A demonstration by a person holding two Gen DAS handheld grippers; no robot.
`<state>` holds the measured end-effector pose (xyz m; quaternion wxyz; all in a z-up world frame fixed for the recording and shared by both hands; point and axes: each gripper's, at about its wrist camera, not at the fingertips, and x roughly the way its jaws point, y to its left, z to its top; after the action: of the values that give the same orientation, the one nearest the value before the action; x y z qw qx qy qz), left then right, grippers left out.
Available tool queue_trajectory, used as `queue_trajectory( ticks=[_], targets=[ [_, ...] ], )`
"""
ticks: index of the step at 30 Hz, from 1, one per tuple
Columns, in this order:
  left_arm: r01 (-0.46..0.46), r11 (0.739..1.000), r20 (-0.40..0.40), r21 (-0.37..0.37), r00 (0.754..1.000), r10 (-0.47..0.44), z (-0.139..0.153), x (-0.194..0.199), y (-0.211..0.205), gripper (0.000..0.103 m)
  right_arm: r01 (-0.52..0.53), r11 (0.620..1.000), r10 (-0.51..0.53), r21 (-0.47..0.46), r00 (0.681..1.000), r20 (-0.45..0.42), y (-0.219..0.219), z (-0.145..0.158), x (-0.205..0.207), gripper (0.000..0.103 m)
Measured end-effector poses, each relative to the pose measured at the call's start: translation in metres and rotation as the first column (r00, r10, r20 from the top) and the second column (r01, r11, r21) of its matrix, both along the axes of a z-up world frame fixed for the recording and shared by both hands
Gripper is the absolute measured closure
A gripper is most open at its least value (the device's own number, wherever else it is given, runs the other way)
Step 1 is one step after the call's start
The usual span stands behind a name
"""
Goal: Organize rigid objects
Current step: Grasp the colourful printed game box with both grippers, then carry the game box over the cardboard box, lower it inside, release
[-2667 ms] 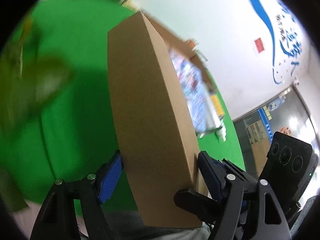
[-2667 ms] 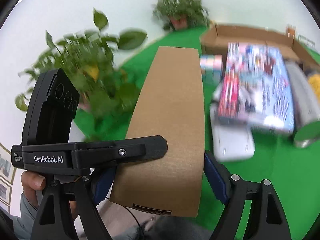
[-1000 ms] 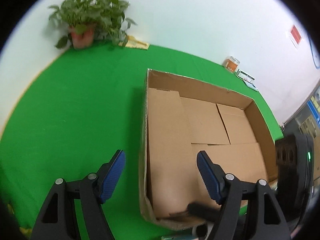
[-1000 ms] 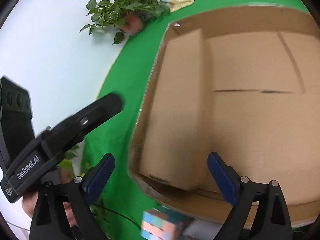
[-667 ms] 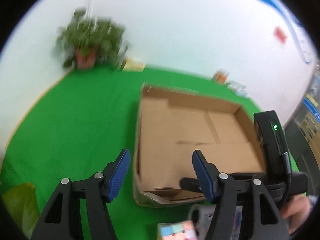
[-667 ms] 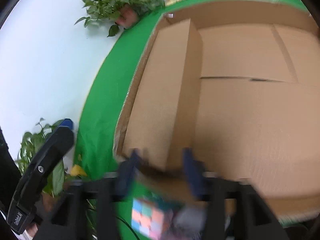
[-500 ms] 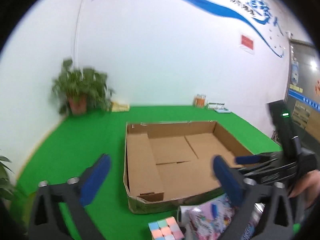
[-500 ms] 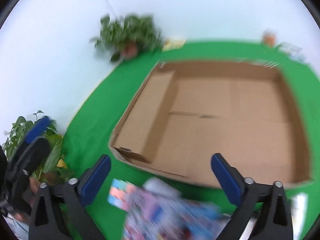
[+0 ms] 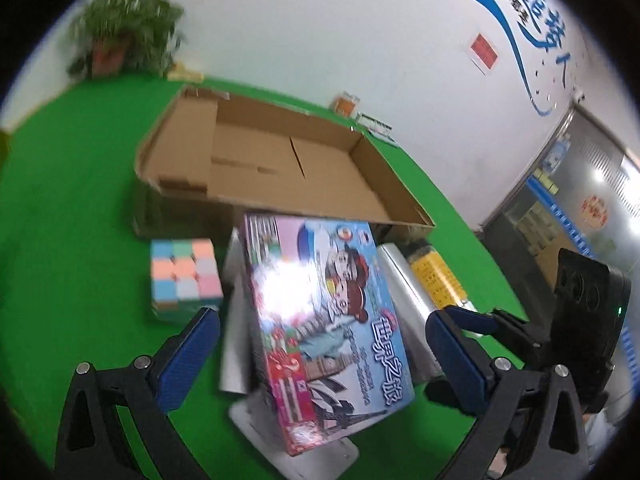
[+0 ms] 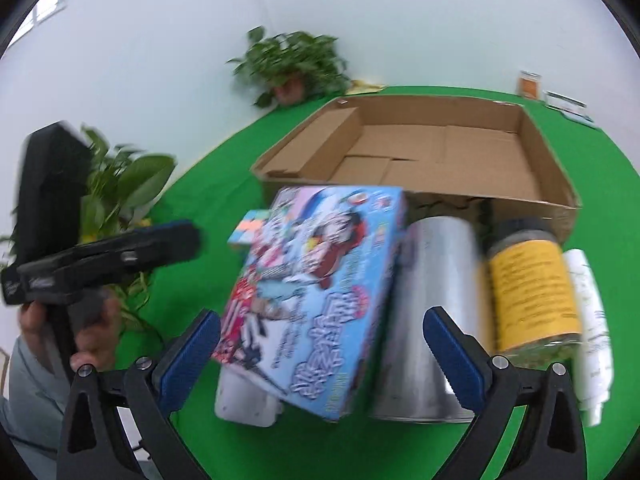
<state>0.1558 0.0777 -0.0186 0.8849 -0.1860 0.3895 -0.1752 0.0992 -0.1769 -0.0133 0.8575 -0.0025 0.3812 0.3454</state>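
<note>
Both tools, the left tool (image 9: 322, 350) and the right tool (image 10: 320, 350), gape wide and empty over the game box (image 10: 316, 304), which lies tilted on a white case (image 10: 244, 404) at six o'clock from the carton (image 9: 404, 200). Pinched at one edge, I think it could slide off and knock the cube (image 9: 184, 276) or the can (image 10: 432, 320) beside it. The carton holds one flat brown box (image 9: 188, 152) along its nine o'clock wall.

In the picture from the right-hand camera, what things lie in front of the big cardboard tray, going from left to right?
Colourful game box → silver cylinder → jar with the yellow label → white bottle. The pastel cube and a white flat thing peek out from under the game box, so I leave them out.
</note>
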Motion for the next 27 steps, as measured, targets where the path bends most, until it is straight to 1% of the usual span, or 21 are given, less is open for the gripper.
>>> queue_trajectory(
  ticks=[2, 3, 4, 5, 6, 9, 11, 12, 13, 15, 19, 21, 23, 24, 26, 27],
  targets=[
    [-0.005, 0.995, -0.085, -0.104, 0.996, -0.003, -0.021, 0.007, 0.006, 0.001, 0.022, 0.998, -0.022, -0.054, 1.0, -0.004, 0.011, -0.009, 0.007, 0.001],
    [-0.006, 0.99, -0.123, -0.144, 0.992, -0.012, -0.03, 0.012, 0.007, 0.001, 0.038, 0.995, -0.04, -0.091, 0.999, -0.015, 0.016, -0.013, 0.011, 0.001],
    [0.002, 0.986, -0.16, -0.166, 0.987, -0.028, -0.038, 0.018, 0.007, 0.001, 0.045, 0.993, -0.044, -0.107, 0.999, 0.009, 0.021, -0.015, 0.011, 0.002],
    [0.012, 0.985, -0.169, -0.175, 0.985, -0.042, -0.041, 0.021, 0.007, 0.001, 0.05, 0.99, -0.05, -0.128, 0.999, 0.004, 0.029, -0.017, 0.015, 0.002],
    [0.031, 0.984, -0.172, -0.176, 0.983, -0.062, -0.044, 0.024, 0.005, 0.001, 0.057, 0.989, -0.059, -0.134, 0.998, -0.01, 0.033, -0.018, 0.017, 0.002],
    [0.054, 0.988, -0.207, -0.144, 0.975, -0.084, -0.05, 0.032, 0.0, 0.005, 0.052, 0.987, -0.062, -0.151, 0.996, -0.063, 0.047, -0.028, 0.023, 0.002],
    [0.082, 0.989, -0.248, -0.123, 0.962, -0.111, -0.055, 0.036, -0.006, 0.014, 0.043, 0.983, -0.056, -0.178, 0.996, -0.071, 0.057, -0.036, 0.023, 0.005],
    [0.087, 0.991, -0.263, -0.104, 0.958, -0.112, -0.057, 0.037, -0.008, 0.018, 0.047, 0.979, -0.062, -0.2, 0.996, -0.067, 0.063, -0.04, 0.021, 0.004],
    [0.081, 0.994, -0.285, -0.072, 0.953, -0.099, -0.06, 0.036, -0.01, 0.026, 0.056, 0.973, -0.069, -0.226, 0.997, -0.048, 0.069, -0.043, 0.02, 0.003],
    [0.056, 0.997, -0.28, -0.059, 0.957, -0.071, -0.061, 0.033, -0.01, 0.025, 0.07, 0.971, -0.079, -0.227, 0.996, -0.03, 0.074, -0.045, 0.018, 0.0],
    [0.052, 0.999, -0.267, -0.016, 0.962, -0.054, -0.061, 0.024, -0.014, 0.026, 0.096, 0.974, -0.102, -0.206, 0.995, -0.021, 0.075, -0.044, 0.018, 0.001],
    [0.05, 0.999, -0.255, 0.013, 0.966, -0.045, -0.056, 0.02, -0.021, 0.026, 0.112, 0.976, -0.118, -0.186, 0.993, -0.019, 0.072, -0.041, 0.017, 0.002],
    [0.043, 0.997, -0.224, 0.058, 0.974, -0.029, -0.045, 0.013, -0.027, 0.028, 0.132, 0.98, -0.134, -0.15, 0.991, -0.003, 0.067, -0.036, 0.014, 0.006],
    [0.025, 0.997, -0.207, 0.074, 0.978, -0.009, -0.04, 0.008, -0.029, 0.028, 0.133, 0.981, -0.132, -0.142, 0.991, 0.011, 0.065, -0.032, 0.012, 0.007],
    [0.002, 0.992, -0.149, 0.125, 0.989, 0.017, -0.022, 0.0, -0.033, 0.028, 0.144, 0.984, -0.138, -0.105, 0.988, 0.067, 0.059, -0.018, 0.003, 0.009],
    [-0.013, 0.987, -0.101, 0.16, 0.994, 0.03, -0.01, -0.007, -0.037, 0.028, 0.148, 0.985, -0.141, -0.087, 0.986, 0.087, 0.057, -0.013, 0.0, 0.009]
  ],
)
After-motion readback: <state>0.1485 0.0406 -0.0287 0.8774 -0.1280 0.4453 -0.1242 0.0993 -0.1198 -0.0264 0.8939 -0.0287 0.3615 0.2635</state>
